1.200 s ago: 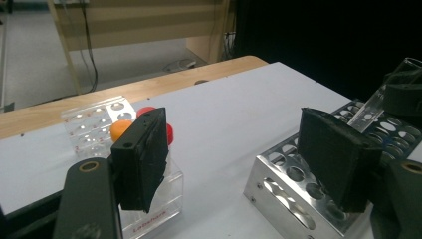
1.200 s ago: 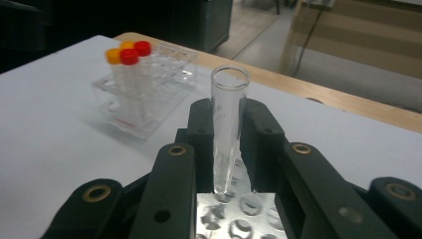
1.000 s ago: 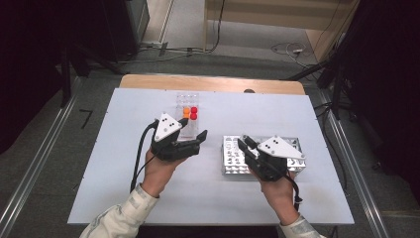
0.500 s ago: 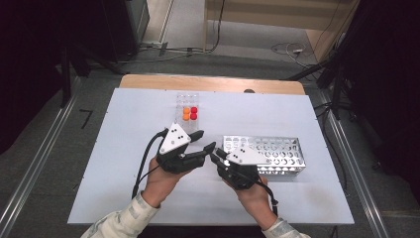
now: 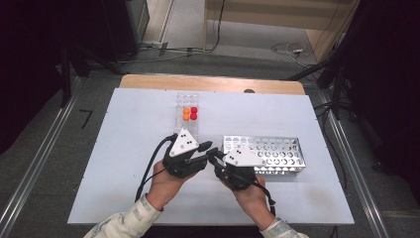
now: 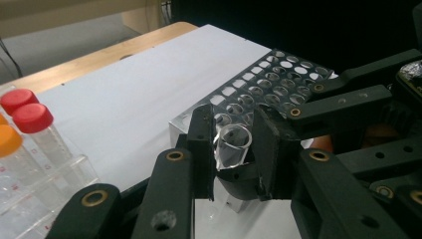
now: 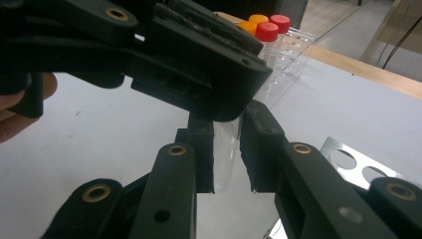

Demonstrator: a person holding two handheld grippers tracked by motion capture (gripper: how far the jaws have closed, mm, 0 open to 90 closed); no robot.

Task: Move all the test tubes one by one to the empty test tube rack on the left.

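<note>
Clear tube (image 6: 233, 149) between both grippers' jaws.

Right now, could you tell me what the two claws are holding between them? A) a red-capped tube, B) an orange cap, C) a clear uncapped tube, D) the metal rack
C: a clear tube with an open mouth sits clamped in the left claw, and the right claw grips its glassy body too.

text: none legible | tube markings: too blurred to read
</note>
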